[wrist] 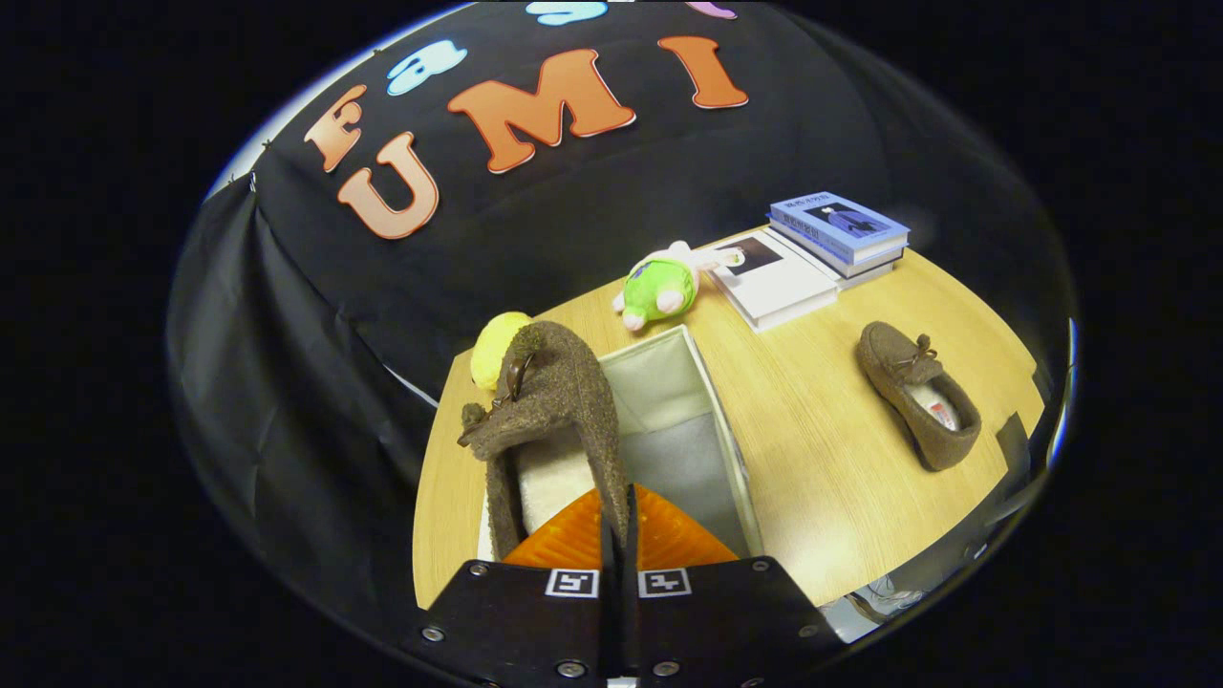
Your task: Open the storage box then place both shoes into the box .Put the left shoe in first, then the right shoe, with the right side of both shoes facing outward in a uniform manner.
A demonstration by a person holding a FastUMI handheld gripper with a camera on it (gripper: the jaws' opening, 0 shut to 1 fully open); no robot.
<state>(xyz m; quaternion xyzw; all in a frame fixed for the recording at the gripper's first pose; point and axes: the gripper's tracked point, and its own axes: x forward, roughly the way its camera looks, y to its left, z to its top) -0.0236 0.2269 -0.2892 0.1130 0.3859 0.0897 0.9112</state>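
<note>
Gripper (pixel 619 535) fingers pinching side wall of shoe (pixel 549 411), lower centre of frame, over open box (pixel 712 401). Second shoe (pixel 917 394) on table (pixel 812 430), right side of frame, well apart from box.

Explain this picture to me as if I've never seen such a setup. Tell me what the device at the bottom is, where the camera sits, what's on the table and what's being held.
The camera rides on a handheld two-finger gripper that a person carries; it looks forward along the fingers, hence the round, bent view. The fingers are pinched shut on the side wall of a brown slipper, holding it over an open fabric storage box on a wooden table. The second brown slipper lies on the table beyond the box, to its right. Farther back are a green plush toy, a yellow plush toy partly hidden behind the held slipper, and books, some stacked.
</note>
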